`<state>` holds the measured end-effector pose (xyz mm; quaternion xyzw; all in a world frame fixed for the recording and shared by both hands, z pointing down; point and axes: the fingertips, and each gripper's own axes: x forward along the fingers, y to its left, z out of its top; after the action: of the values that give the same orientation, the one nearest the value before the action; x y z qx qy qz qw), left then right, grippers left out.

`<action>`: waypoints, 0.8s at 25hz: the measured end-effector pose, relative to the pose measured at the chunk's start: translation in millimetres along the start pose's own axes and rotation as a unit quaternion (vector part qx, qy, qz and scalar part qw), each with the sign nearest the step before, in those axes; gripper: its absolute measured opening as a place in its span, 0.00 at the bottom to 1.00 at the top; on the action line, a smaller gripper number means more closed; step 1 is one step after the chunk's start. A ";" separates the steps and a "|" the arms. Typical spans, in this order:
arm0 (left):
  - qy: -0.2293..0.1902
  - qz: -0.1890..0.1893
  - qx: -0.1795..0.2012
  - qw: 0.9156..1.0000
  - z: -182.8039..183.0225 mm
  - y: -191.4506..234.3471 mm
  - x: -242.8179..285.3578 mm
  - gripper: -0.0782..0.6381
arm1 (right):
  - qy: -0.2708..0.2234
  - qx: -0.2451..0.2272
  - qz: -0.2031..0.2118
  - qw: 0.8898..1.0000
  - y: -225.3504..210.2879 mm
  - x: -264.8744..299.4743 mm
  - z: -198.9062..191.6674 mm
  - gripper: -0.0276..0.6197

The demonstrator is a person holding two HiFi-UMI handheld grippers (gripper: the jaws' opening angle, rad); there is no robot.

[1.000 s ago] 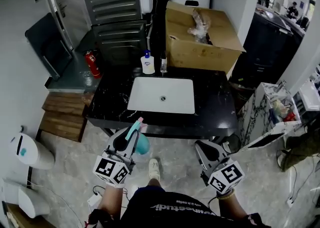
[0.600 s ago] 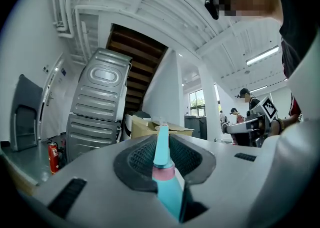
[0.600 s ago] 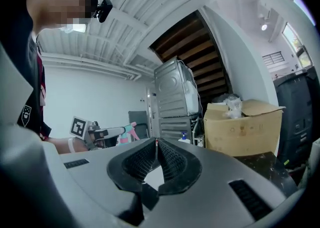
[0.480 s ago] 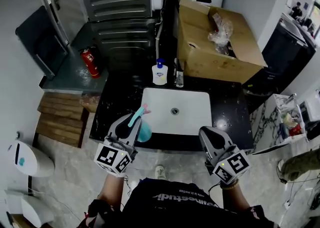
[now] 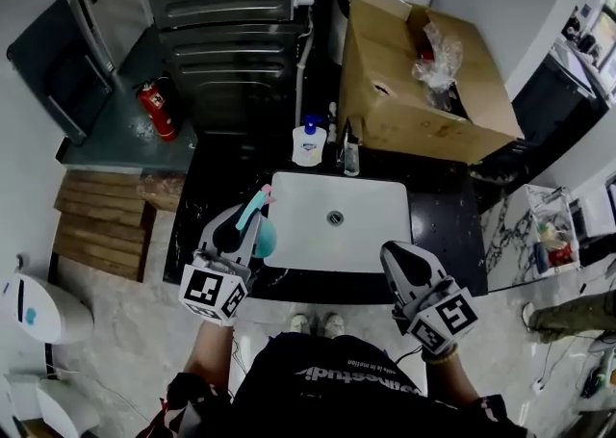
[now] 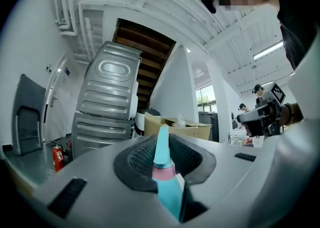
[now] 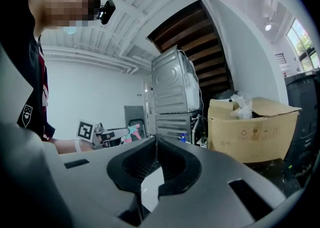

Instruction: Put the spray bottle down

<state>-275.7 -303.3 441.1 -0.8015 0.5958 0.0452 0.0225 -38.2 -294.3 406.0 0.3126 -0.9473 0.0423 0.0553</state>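
One black bench (image 5: 438, 224) holds one white sink (image 5: 298, 229), one soap bottle (image 5: 307, 142) and one cardboard box (image 5: 404, 99). The left gripper (image 5: 245, 229) clamps the one spray bottle (image 5: 266, 237). The right gripper (image 5: 397, 258) is closed and empty.

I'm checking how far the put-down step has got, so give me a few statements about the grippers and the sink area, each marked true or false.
1. The left gripper clamps a teal spray bottle. True.
2. An open cardboard box sits beyond the white sink. True.
3. The spray bottle stands in the sink. False: it is in the left gripper's jaws, not yet set down.
4. The right gripper holds the soap bottle. False: its jaws are shut on nothing, and the soap bottle stands behind the sink.
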 end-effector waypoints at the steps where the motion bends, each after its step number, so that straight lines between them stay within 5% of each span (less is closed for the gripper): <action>1: 0.001 0.005 0.001 1.000 -5.4 8.3 5.7 0.23 | 0.001 -0.001 -0.001 1.000 -3.6 3.5 -0.5 0.11; 10: -0.006 0.069 0.037 0.997 -52.6 78.3 57.3 0.23 | 0.003 0.008 -0.007 1.000 -19.7 20.3 -8.4 0.11; 20: 0.009 0.095 0.041 0.995 -102.2 98.7 79.2 0.23 | 0.011 0.023 -0.029 0.999 -30.7 16.4 -23.2 0.11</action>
<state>-342.9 -416.5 536.7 -0.7399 0.6709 0.0156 0.0456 -31.1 -325.8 432.5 0.3403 -0.9361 0.0663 0.0596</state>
